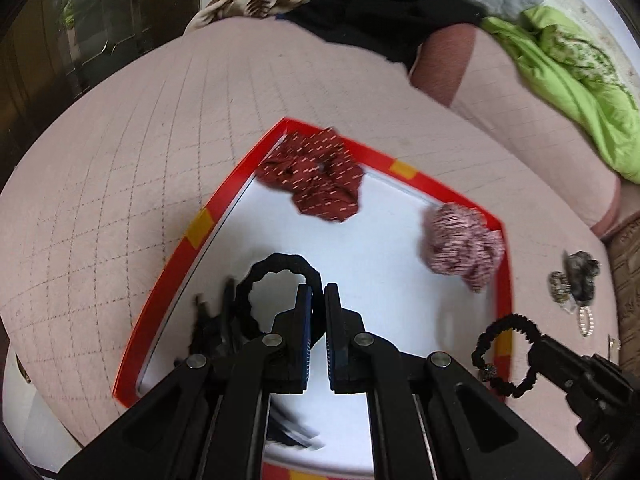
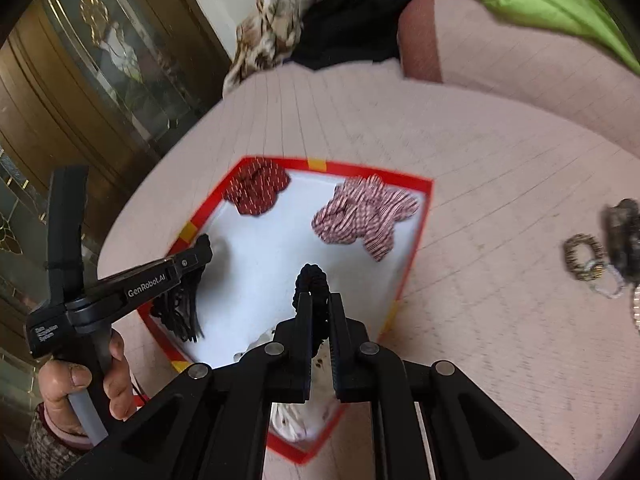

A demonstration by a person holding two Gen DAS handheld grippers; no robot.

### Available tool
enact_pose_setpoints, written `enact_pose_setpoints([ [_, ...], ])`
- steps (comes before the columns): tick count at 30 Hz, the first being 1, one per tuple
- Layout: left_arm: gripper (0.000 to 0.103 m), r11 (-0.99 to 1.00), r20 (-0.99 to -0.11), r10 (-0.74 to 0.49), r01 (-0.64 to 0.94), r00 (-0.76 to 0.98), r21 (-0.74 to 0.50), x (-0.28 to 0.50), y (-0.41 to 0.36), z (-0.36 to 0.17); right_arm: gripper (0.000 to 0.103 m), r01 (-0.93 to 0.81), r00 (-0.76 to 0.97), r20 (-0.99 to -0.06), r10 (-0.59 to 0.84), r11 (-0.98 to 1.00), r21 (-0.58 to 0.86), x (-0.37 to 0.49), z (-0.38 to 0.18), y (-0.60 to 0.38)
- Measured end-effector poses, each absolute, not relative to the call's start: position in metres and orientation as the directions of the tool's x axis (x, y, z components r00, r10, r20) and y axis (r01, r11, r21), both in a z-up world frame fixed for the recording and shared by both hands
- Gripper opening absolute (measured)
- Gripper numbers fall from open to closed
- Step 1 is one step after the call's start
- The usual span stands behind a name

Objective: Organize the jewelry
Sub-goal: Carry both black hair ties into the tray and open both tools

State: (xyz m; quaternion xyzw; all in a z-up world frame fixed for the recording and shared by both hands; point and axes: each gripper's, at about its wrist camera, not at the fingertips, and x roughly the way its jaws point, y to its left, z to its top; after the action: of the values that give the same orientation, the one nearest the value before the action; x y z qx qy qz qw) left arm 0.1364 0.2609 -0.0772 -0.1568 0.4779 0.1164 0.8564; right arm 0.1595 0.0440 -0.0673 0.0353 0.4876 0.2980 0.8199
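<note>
A white tray with a red rim [image 1: 188, 248] [image 2: 416, 236] lies on the pink quilted bed. In it lie a dark red dotted scrunchie [image 1: 316, 176] [image 2: 256, 190] and a pink striped scrunchie [image 1: 460, 244] [image 2: 364, 214]. My left gripper [image 1: 319, 294] is shut on a black hair tie [image 1: 276, 268] over the tray's left side, above a pile of black ties [image 1: 208, 324] [image 2: 180, 304]; it shows in the right wrist view [image 2: 202, 250]. My right gripper [image 2: 320, 300] is shut on a black beaded hair tie [image 2: 312, 280] [image 1: 504, 356] over the tray's near right edge.
On the quilt right of the tray lie a dark clip [image 1: 580, 272] [image 2: 624, 232], a small patterned ring tie [image 1: 560, 286] [image 2: 580, 256] and a pearl piece [image 1: 586, 320]. Pillows and a green cloth [image 1: 568, 76] lie at the back. A wooden cabinet [image 2: 80, 92] stands left.
</note>
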Motion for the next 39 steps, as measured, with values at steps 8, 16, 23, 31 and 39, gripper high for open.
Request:
enact_pose_setpoints([
  [8,0.033,0.934,-0.858,0.093,-0.344,0.506,-0.102,0.139,0.257,-0.083,0.014,-0.474,0.314,-0.825,0.470,0.830,0.293,0.163,-0.097,0.065],
  [16,0.044,0.933,-0.828,0.079,-0.334,0.555,-0.135,0.123,0.243,-0.054,0.037,-0.493,0.377,-0.809,0.451,0.837,0.237,0.150,-0.079,0.057],
  [23,0.052,0.925,-0.803,0.110,-0.356,0.586,-0.134,0.094,0.223,-0.026,0.047,-0.480,0.429,-0.783,0.451,0.848,0.225,0.121,-0.060,0.020],
  [31,0.054,0.955,-0.780,0.111,-0.284,0.616,-0.087,0.064,0.158,-0.012,0.050,-0.356,0.465,-0.790,0.400,0.901,0.247,0.083,-0.067,-0.063],
  [39,0.057,0.979,-0.777,0.039,-0.179,0.628,-0.095,0.039,0.093,-0.008,0.050,-0.204,0.520,-0.789,0.328,0.944,0.258,0.058,-0.073,-0.146],
])
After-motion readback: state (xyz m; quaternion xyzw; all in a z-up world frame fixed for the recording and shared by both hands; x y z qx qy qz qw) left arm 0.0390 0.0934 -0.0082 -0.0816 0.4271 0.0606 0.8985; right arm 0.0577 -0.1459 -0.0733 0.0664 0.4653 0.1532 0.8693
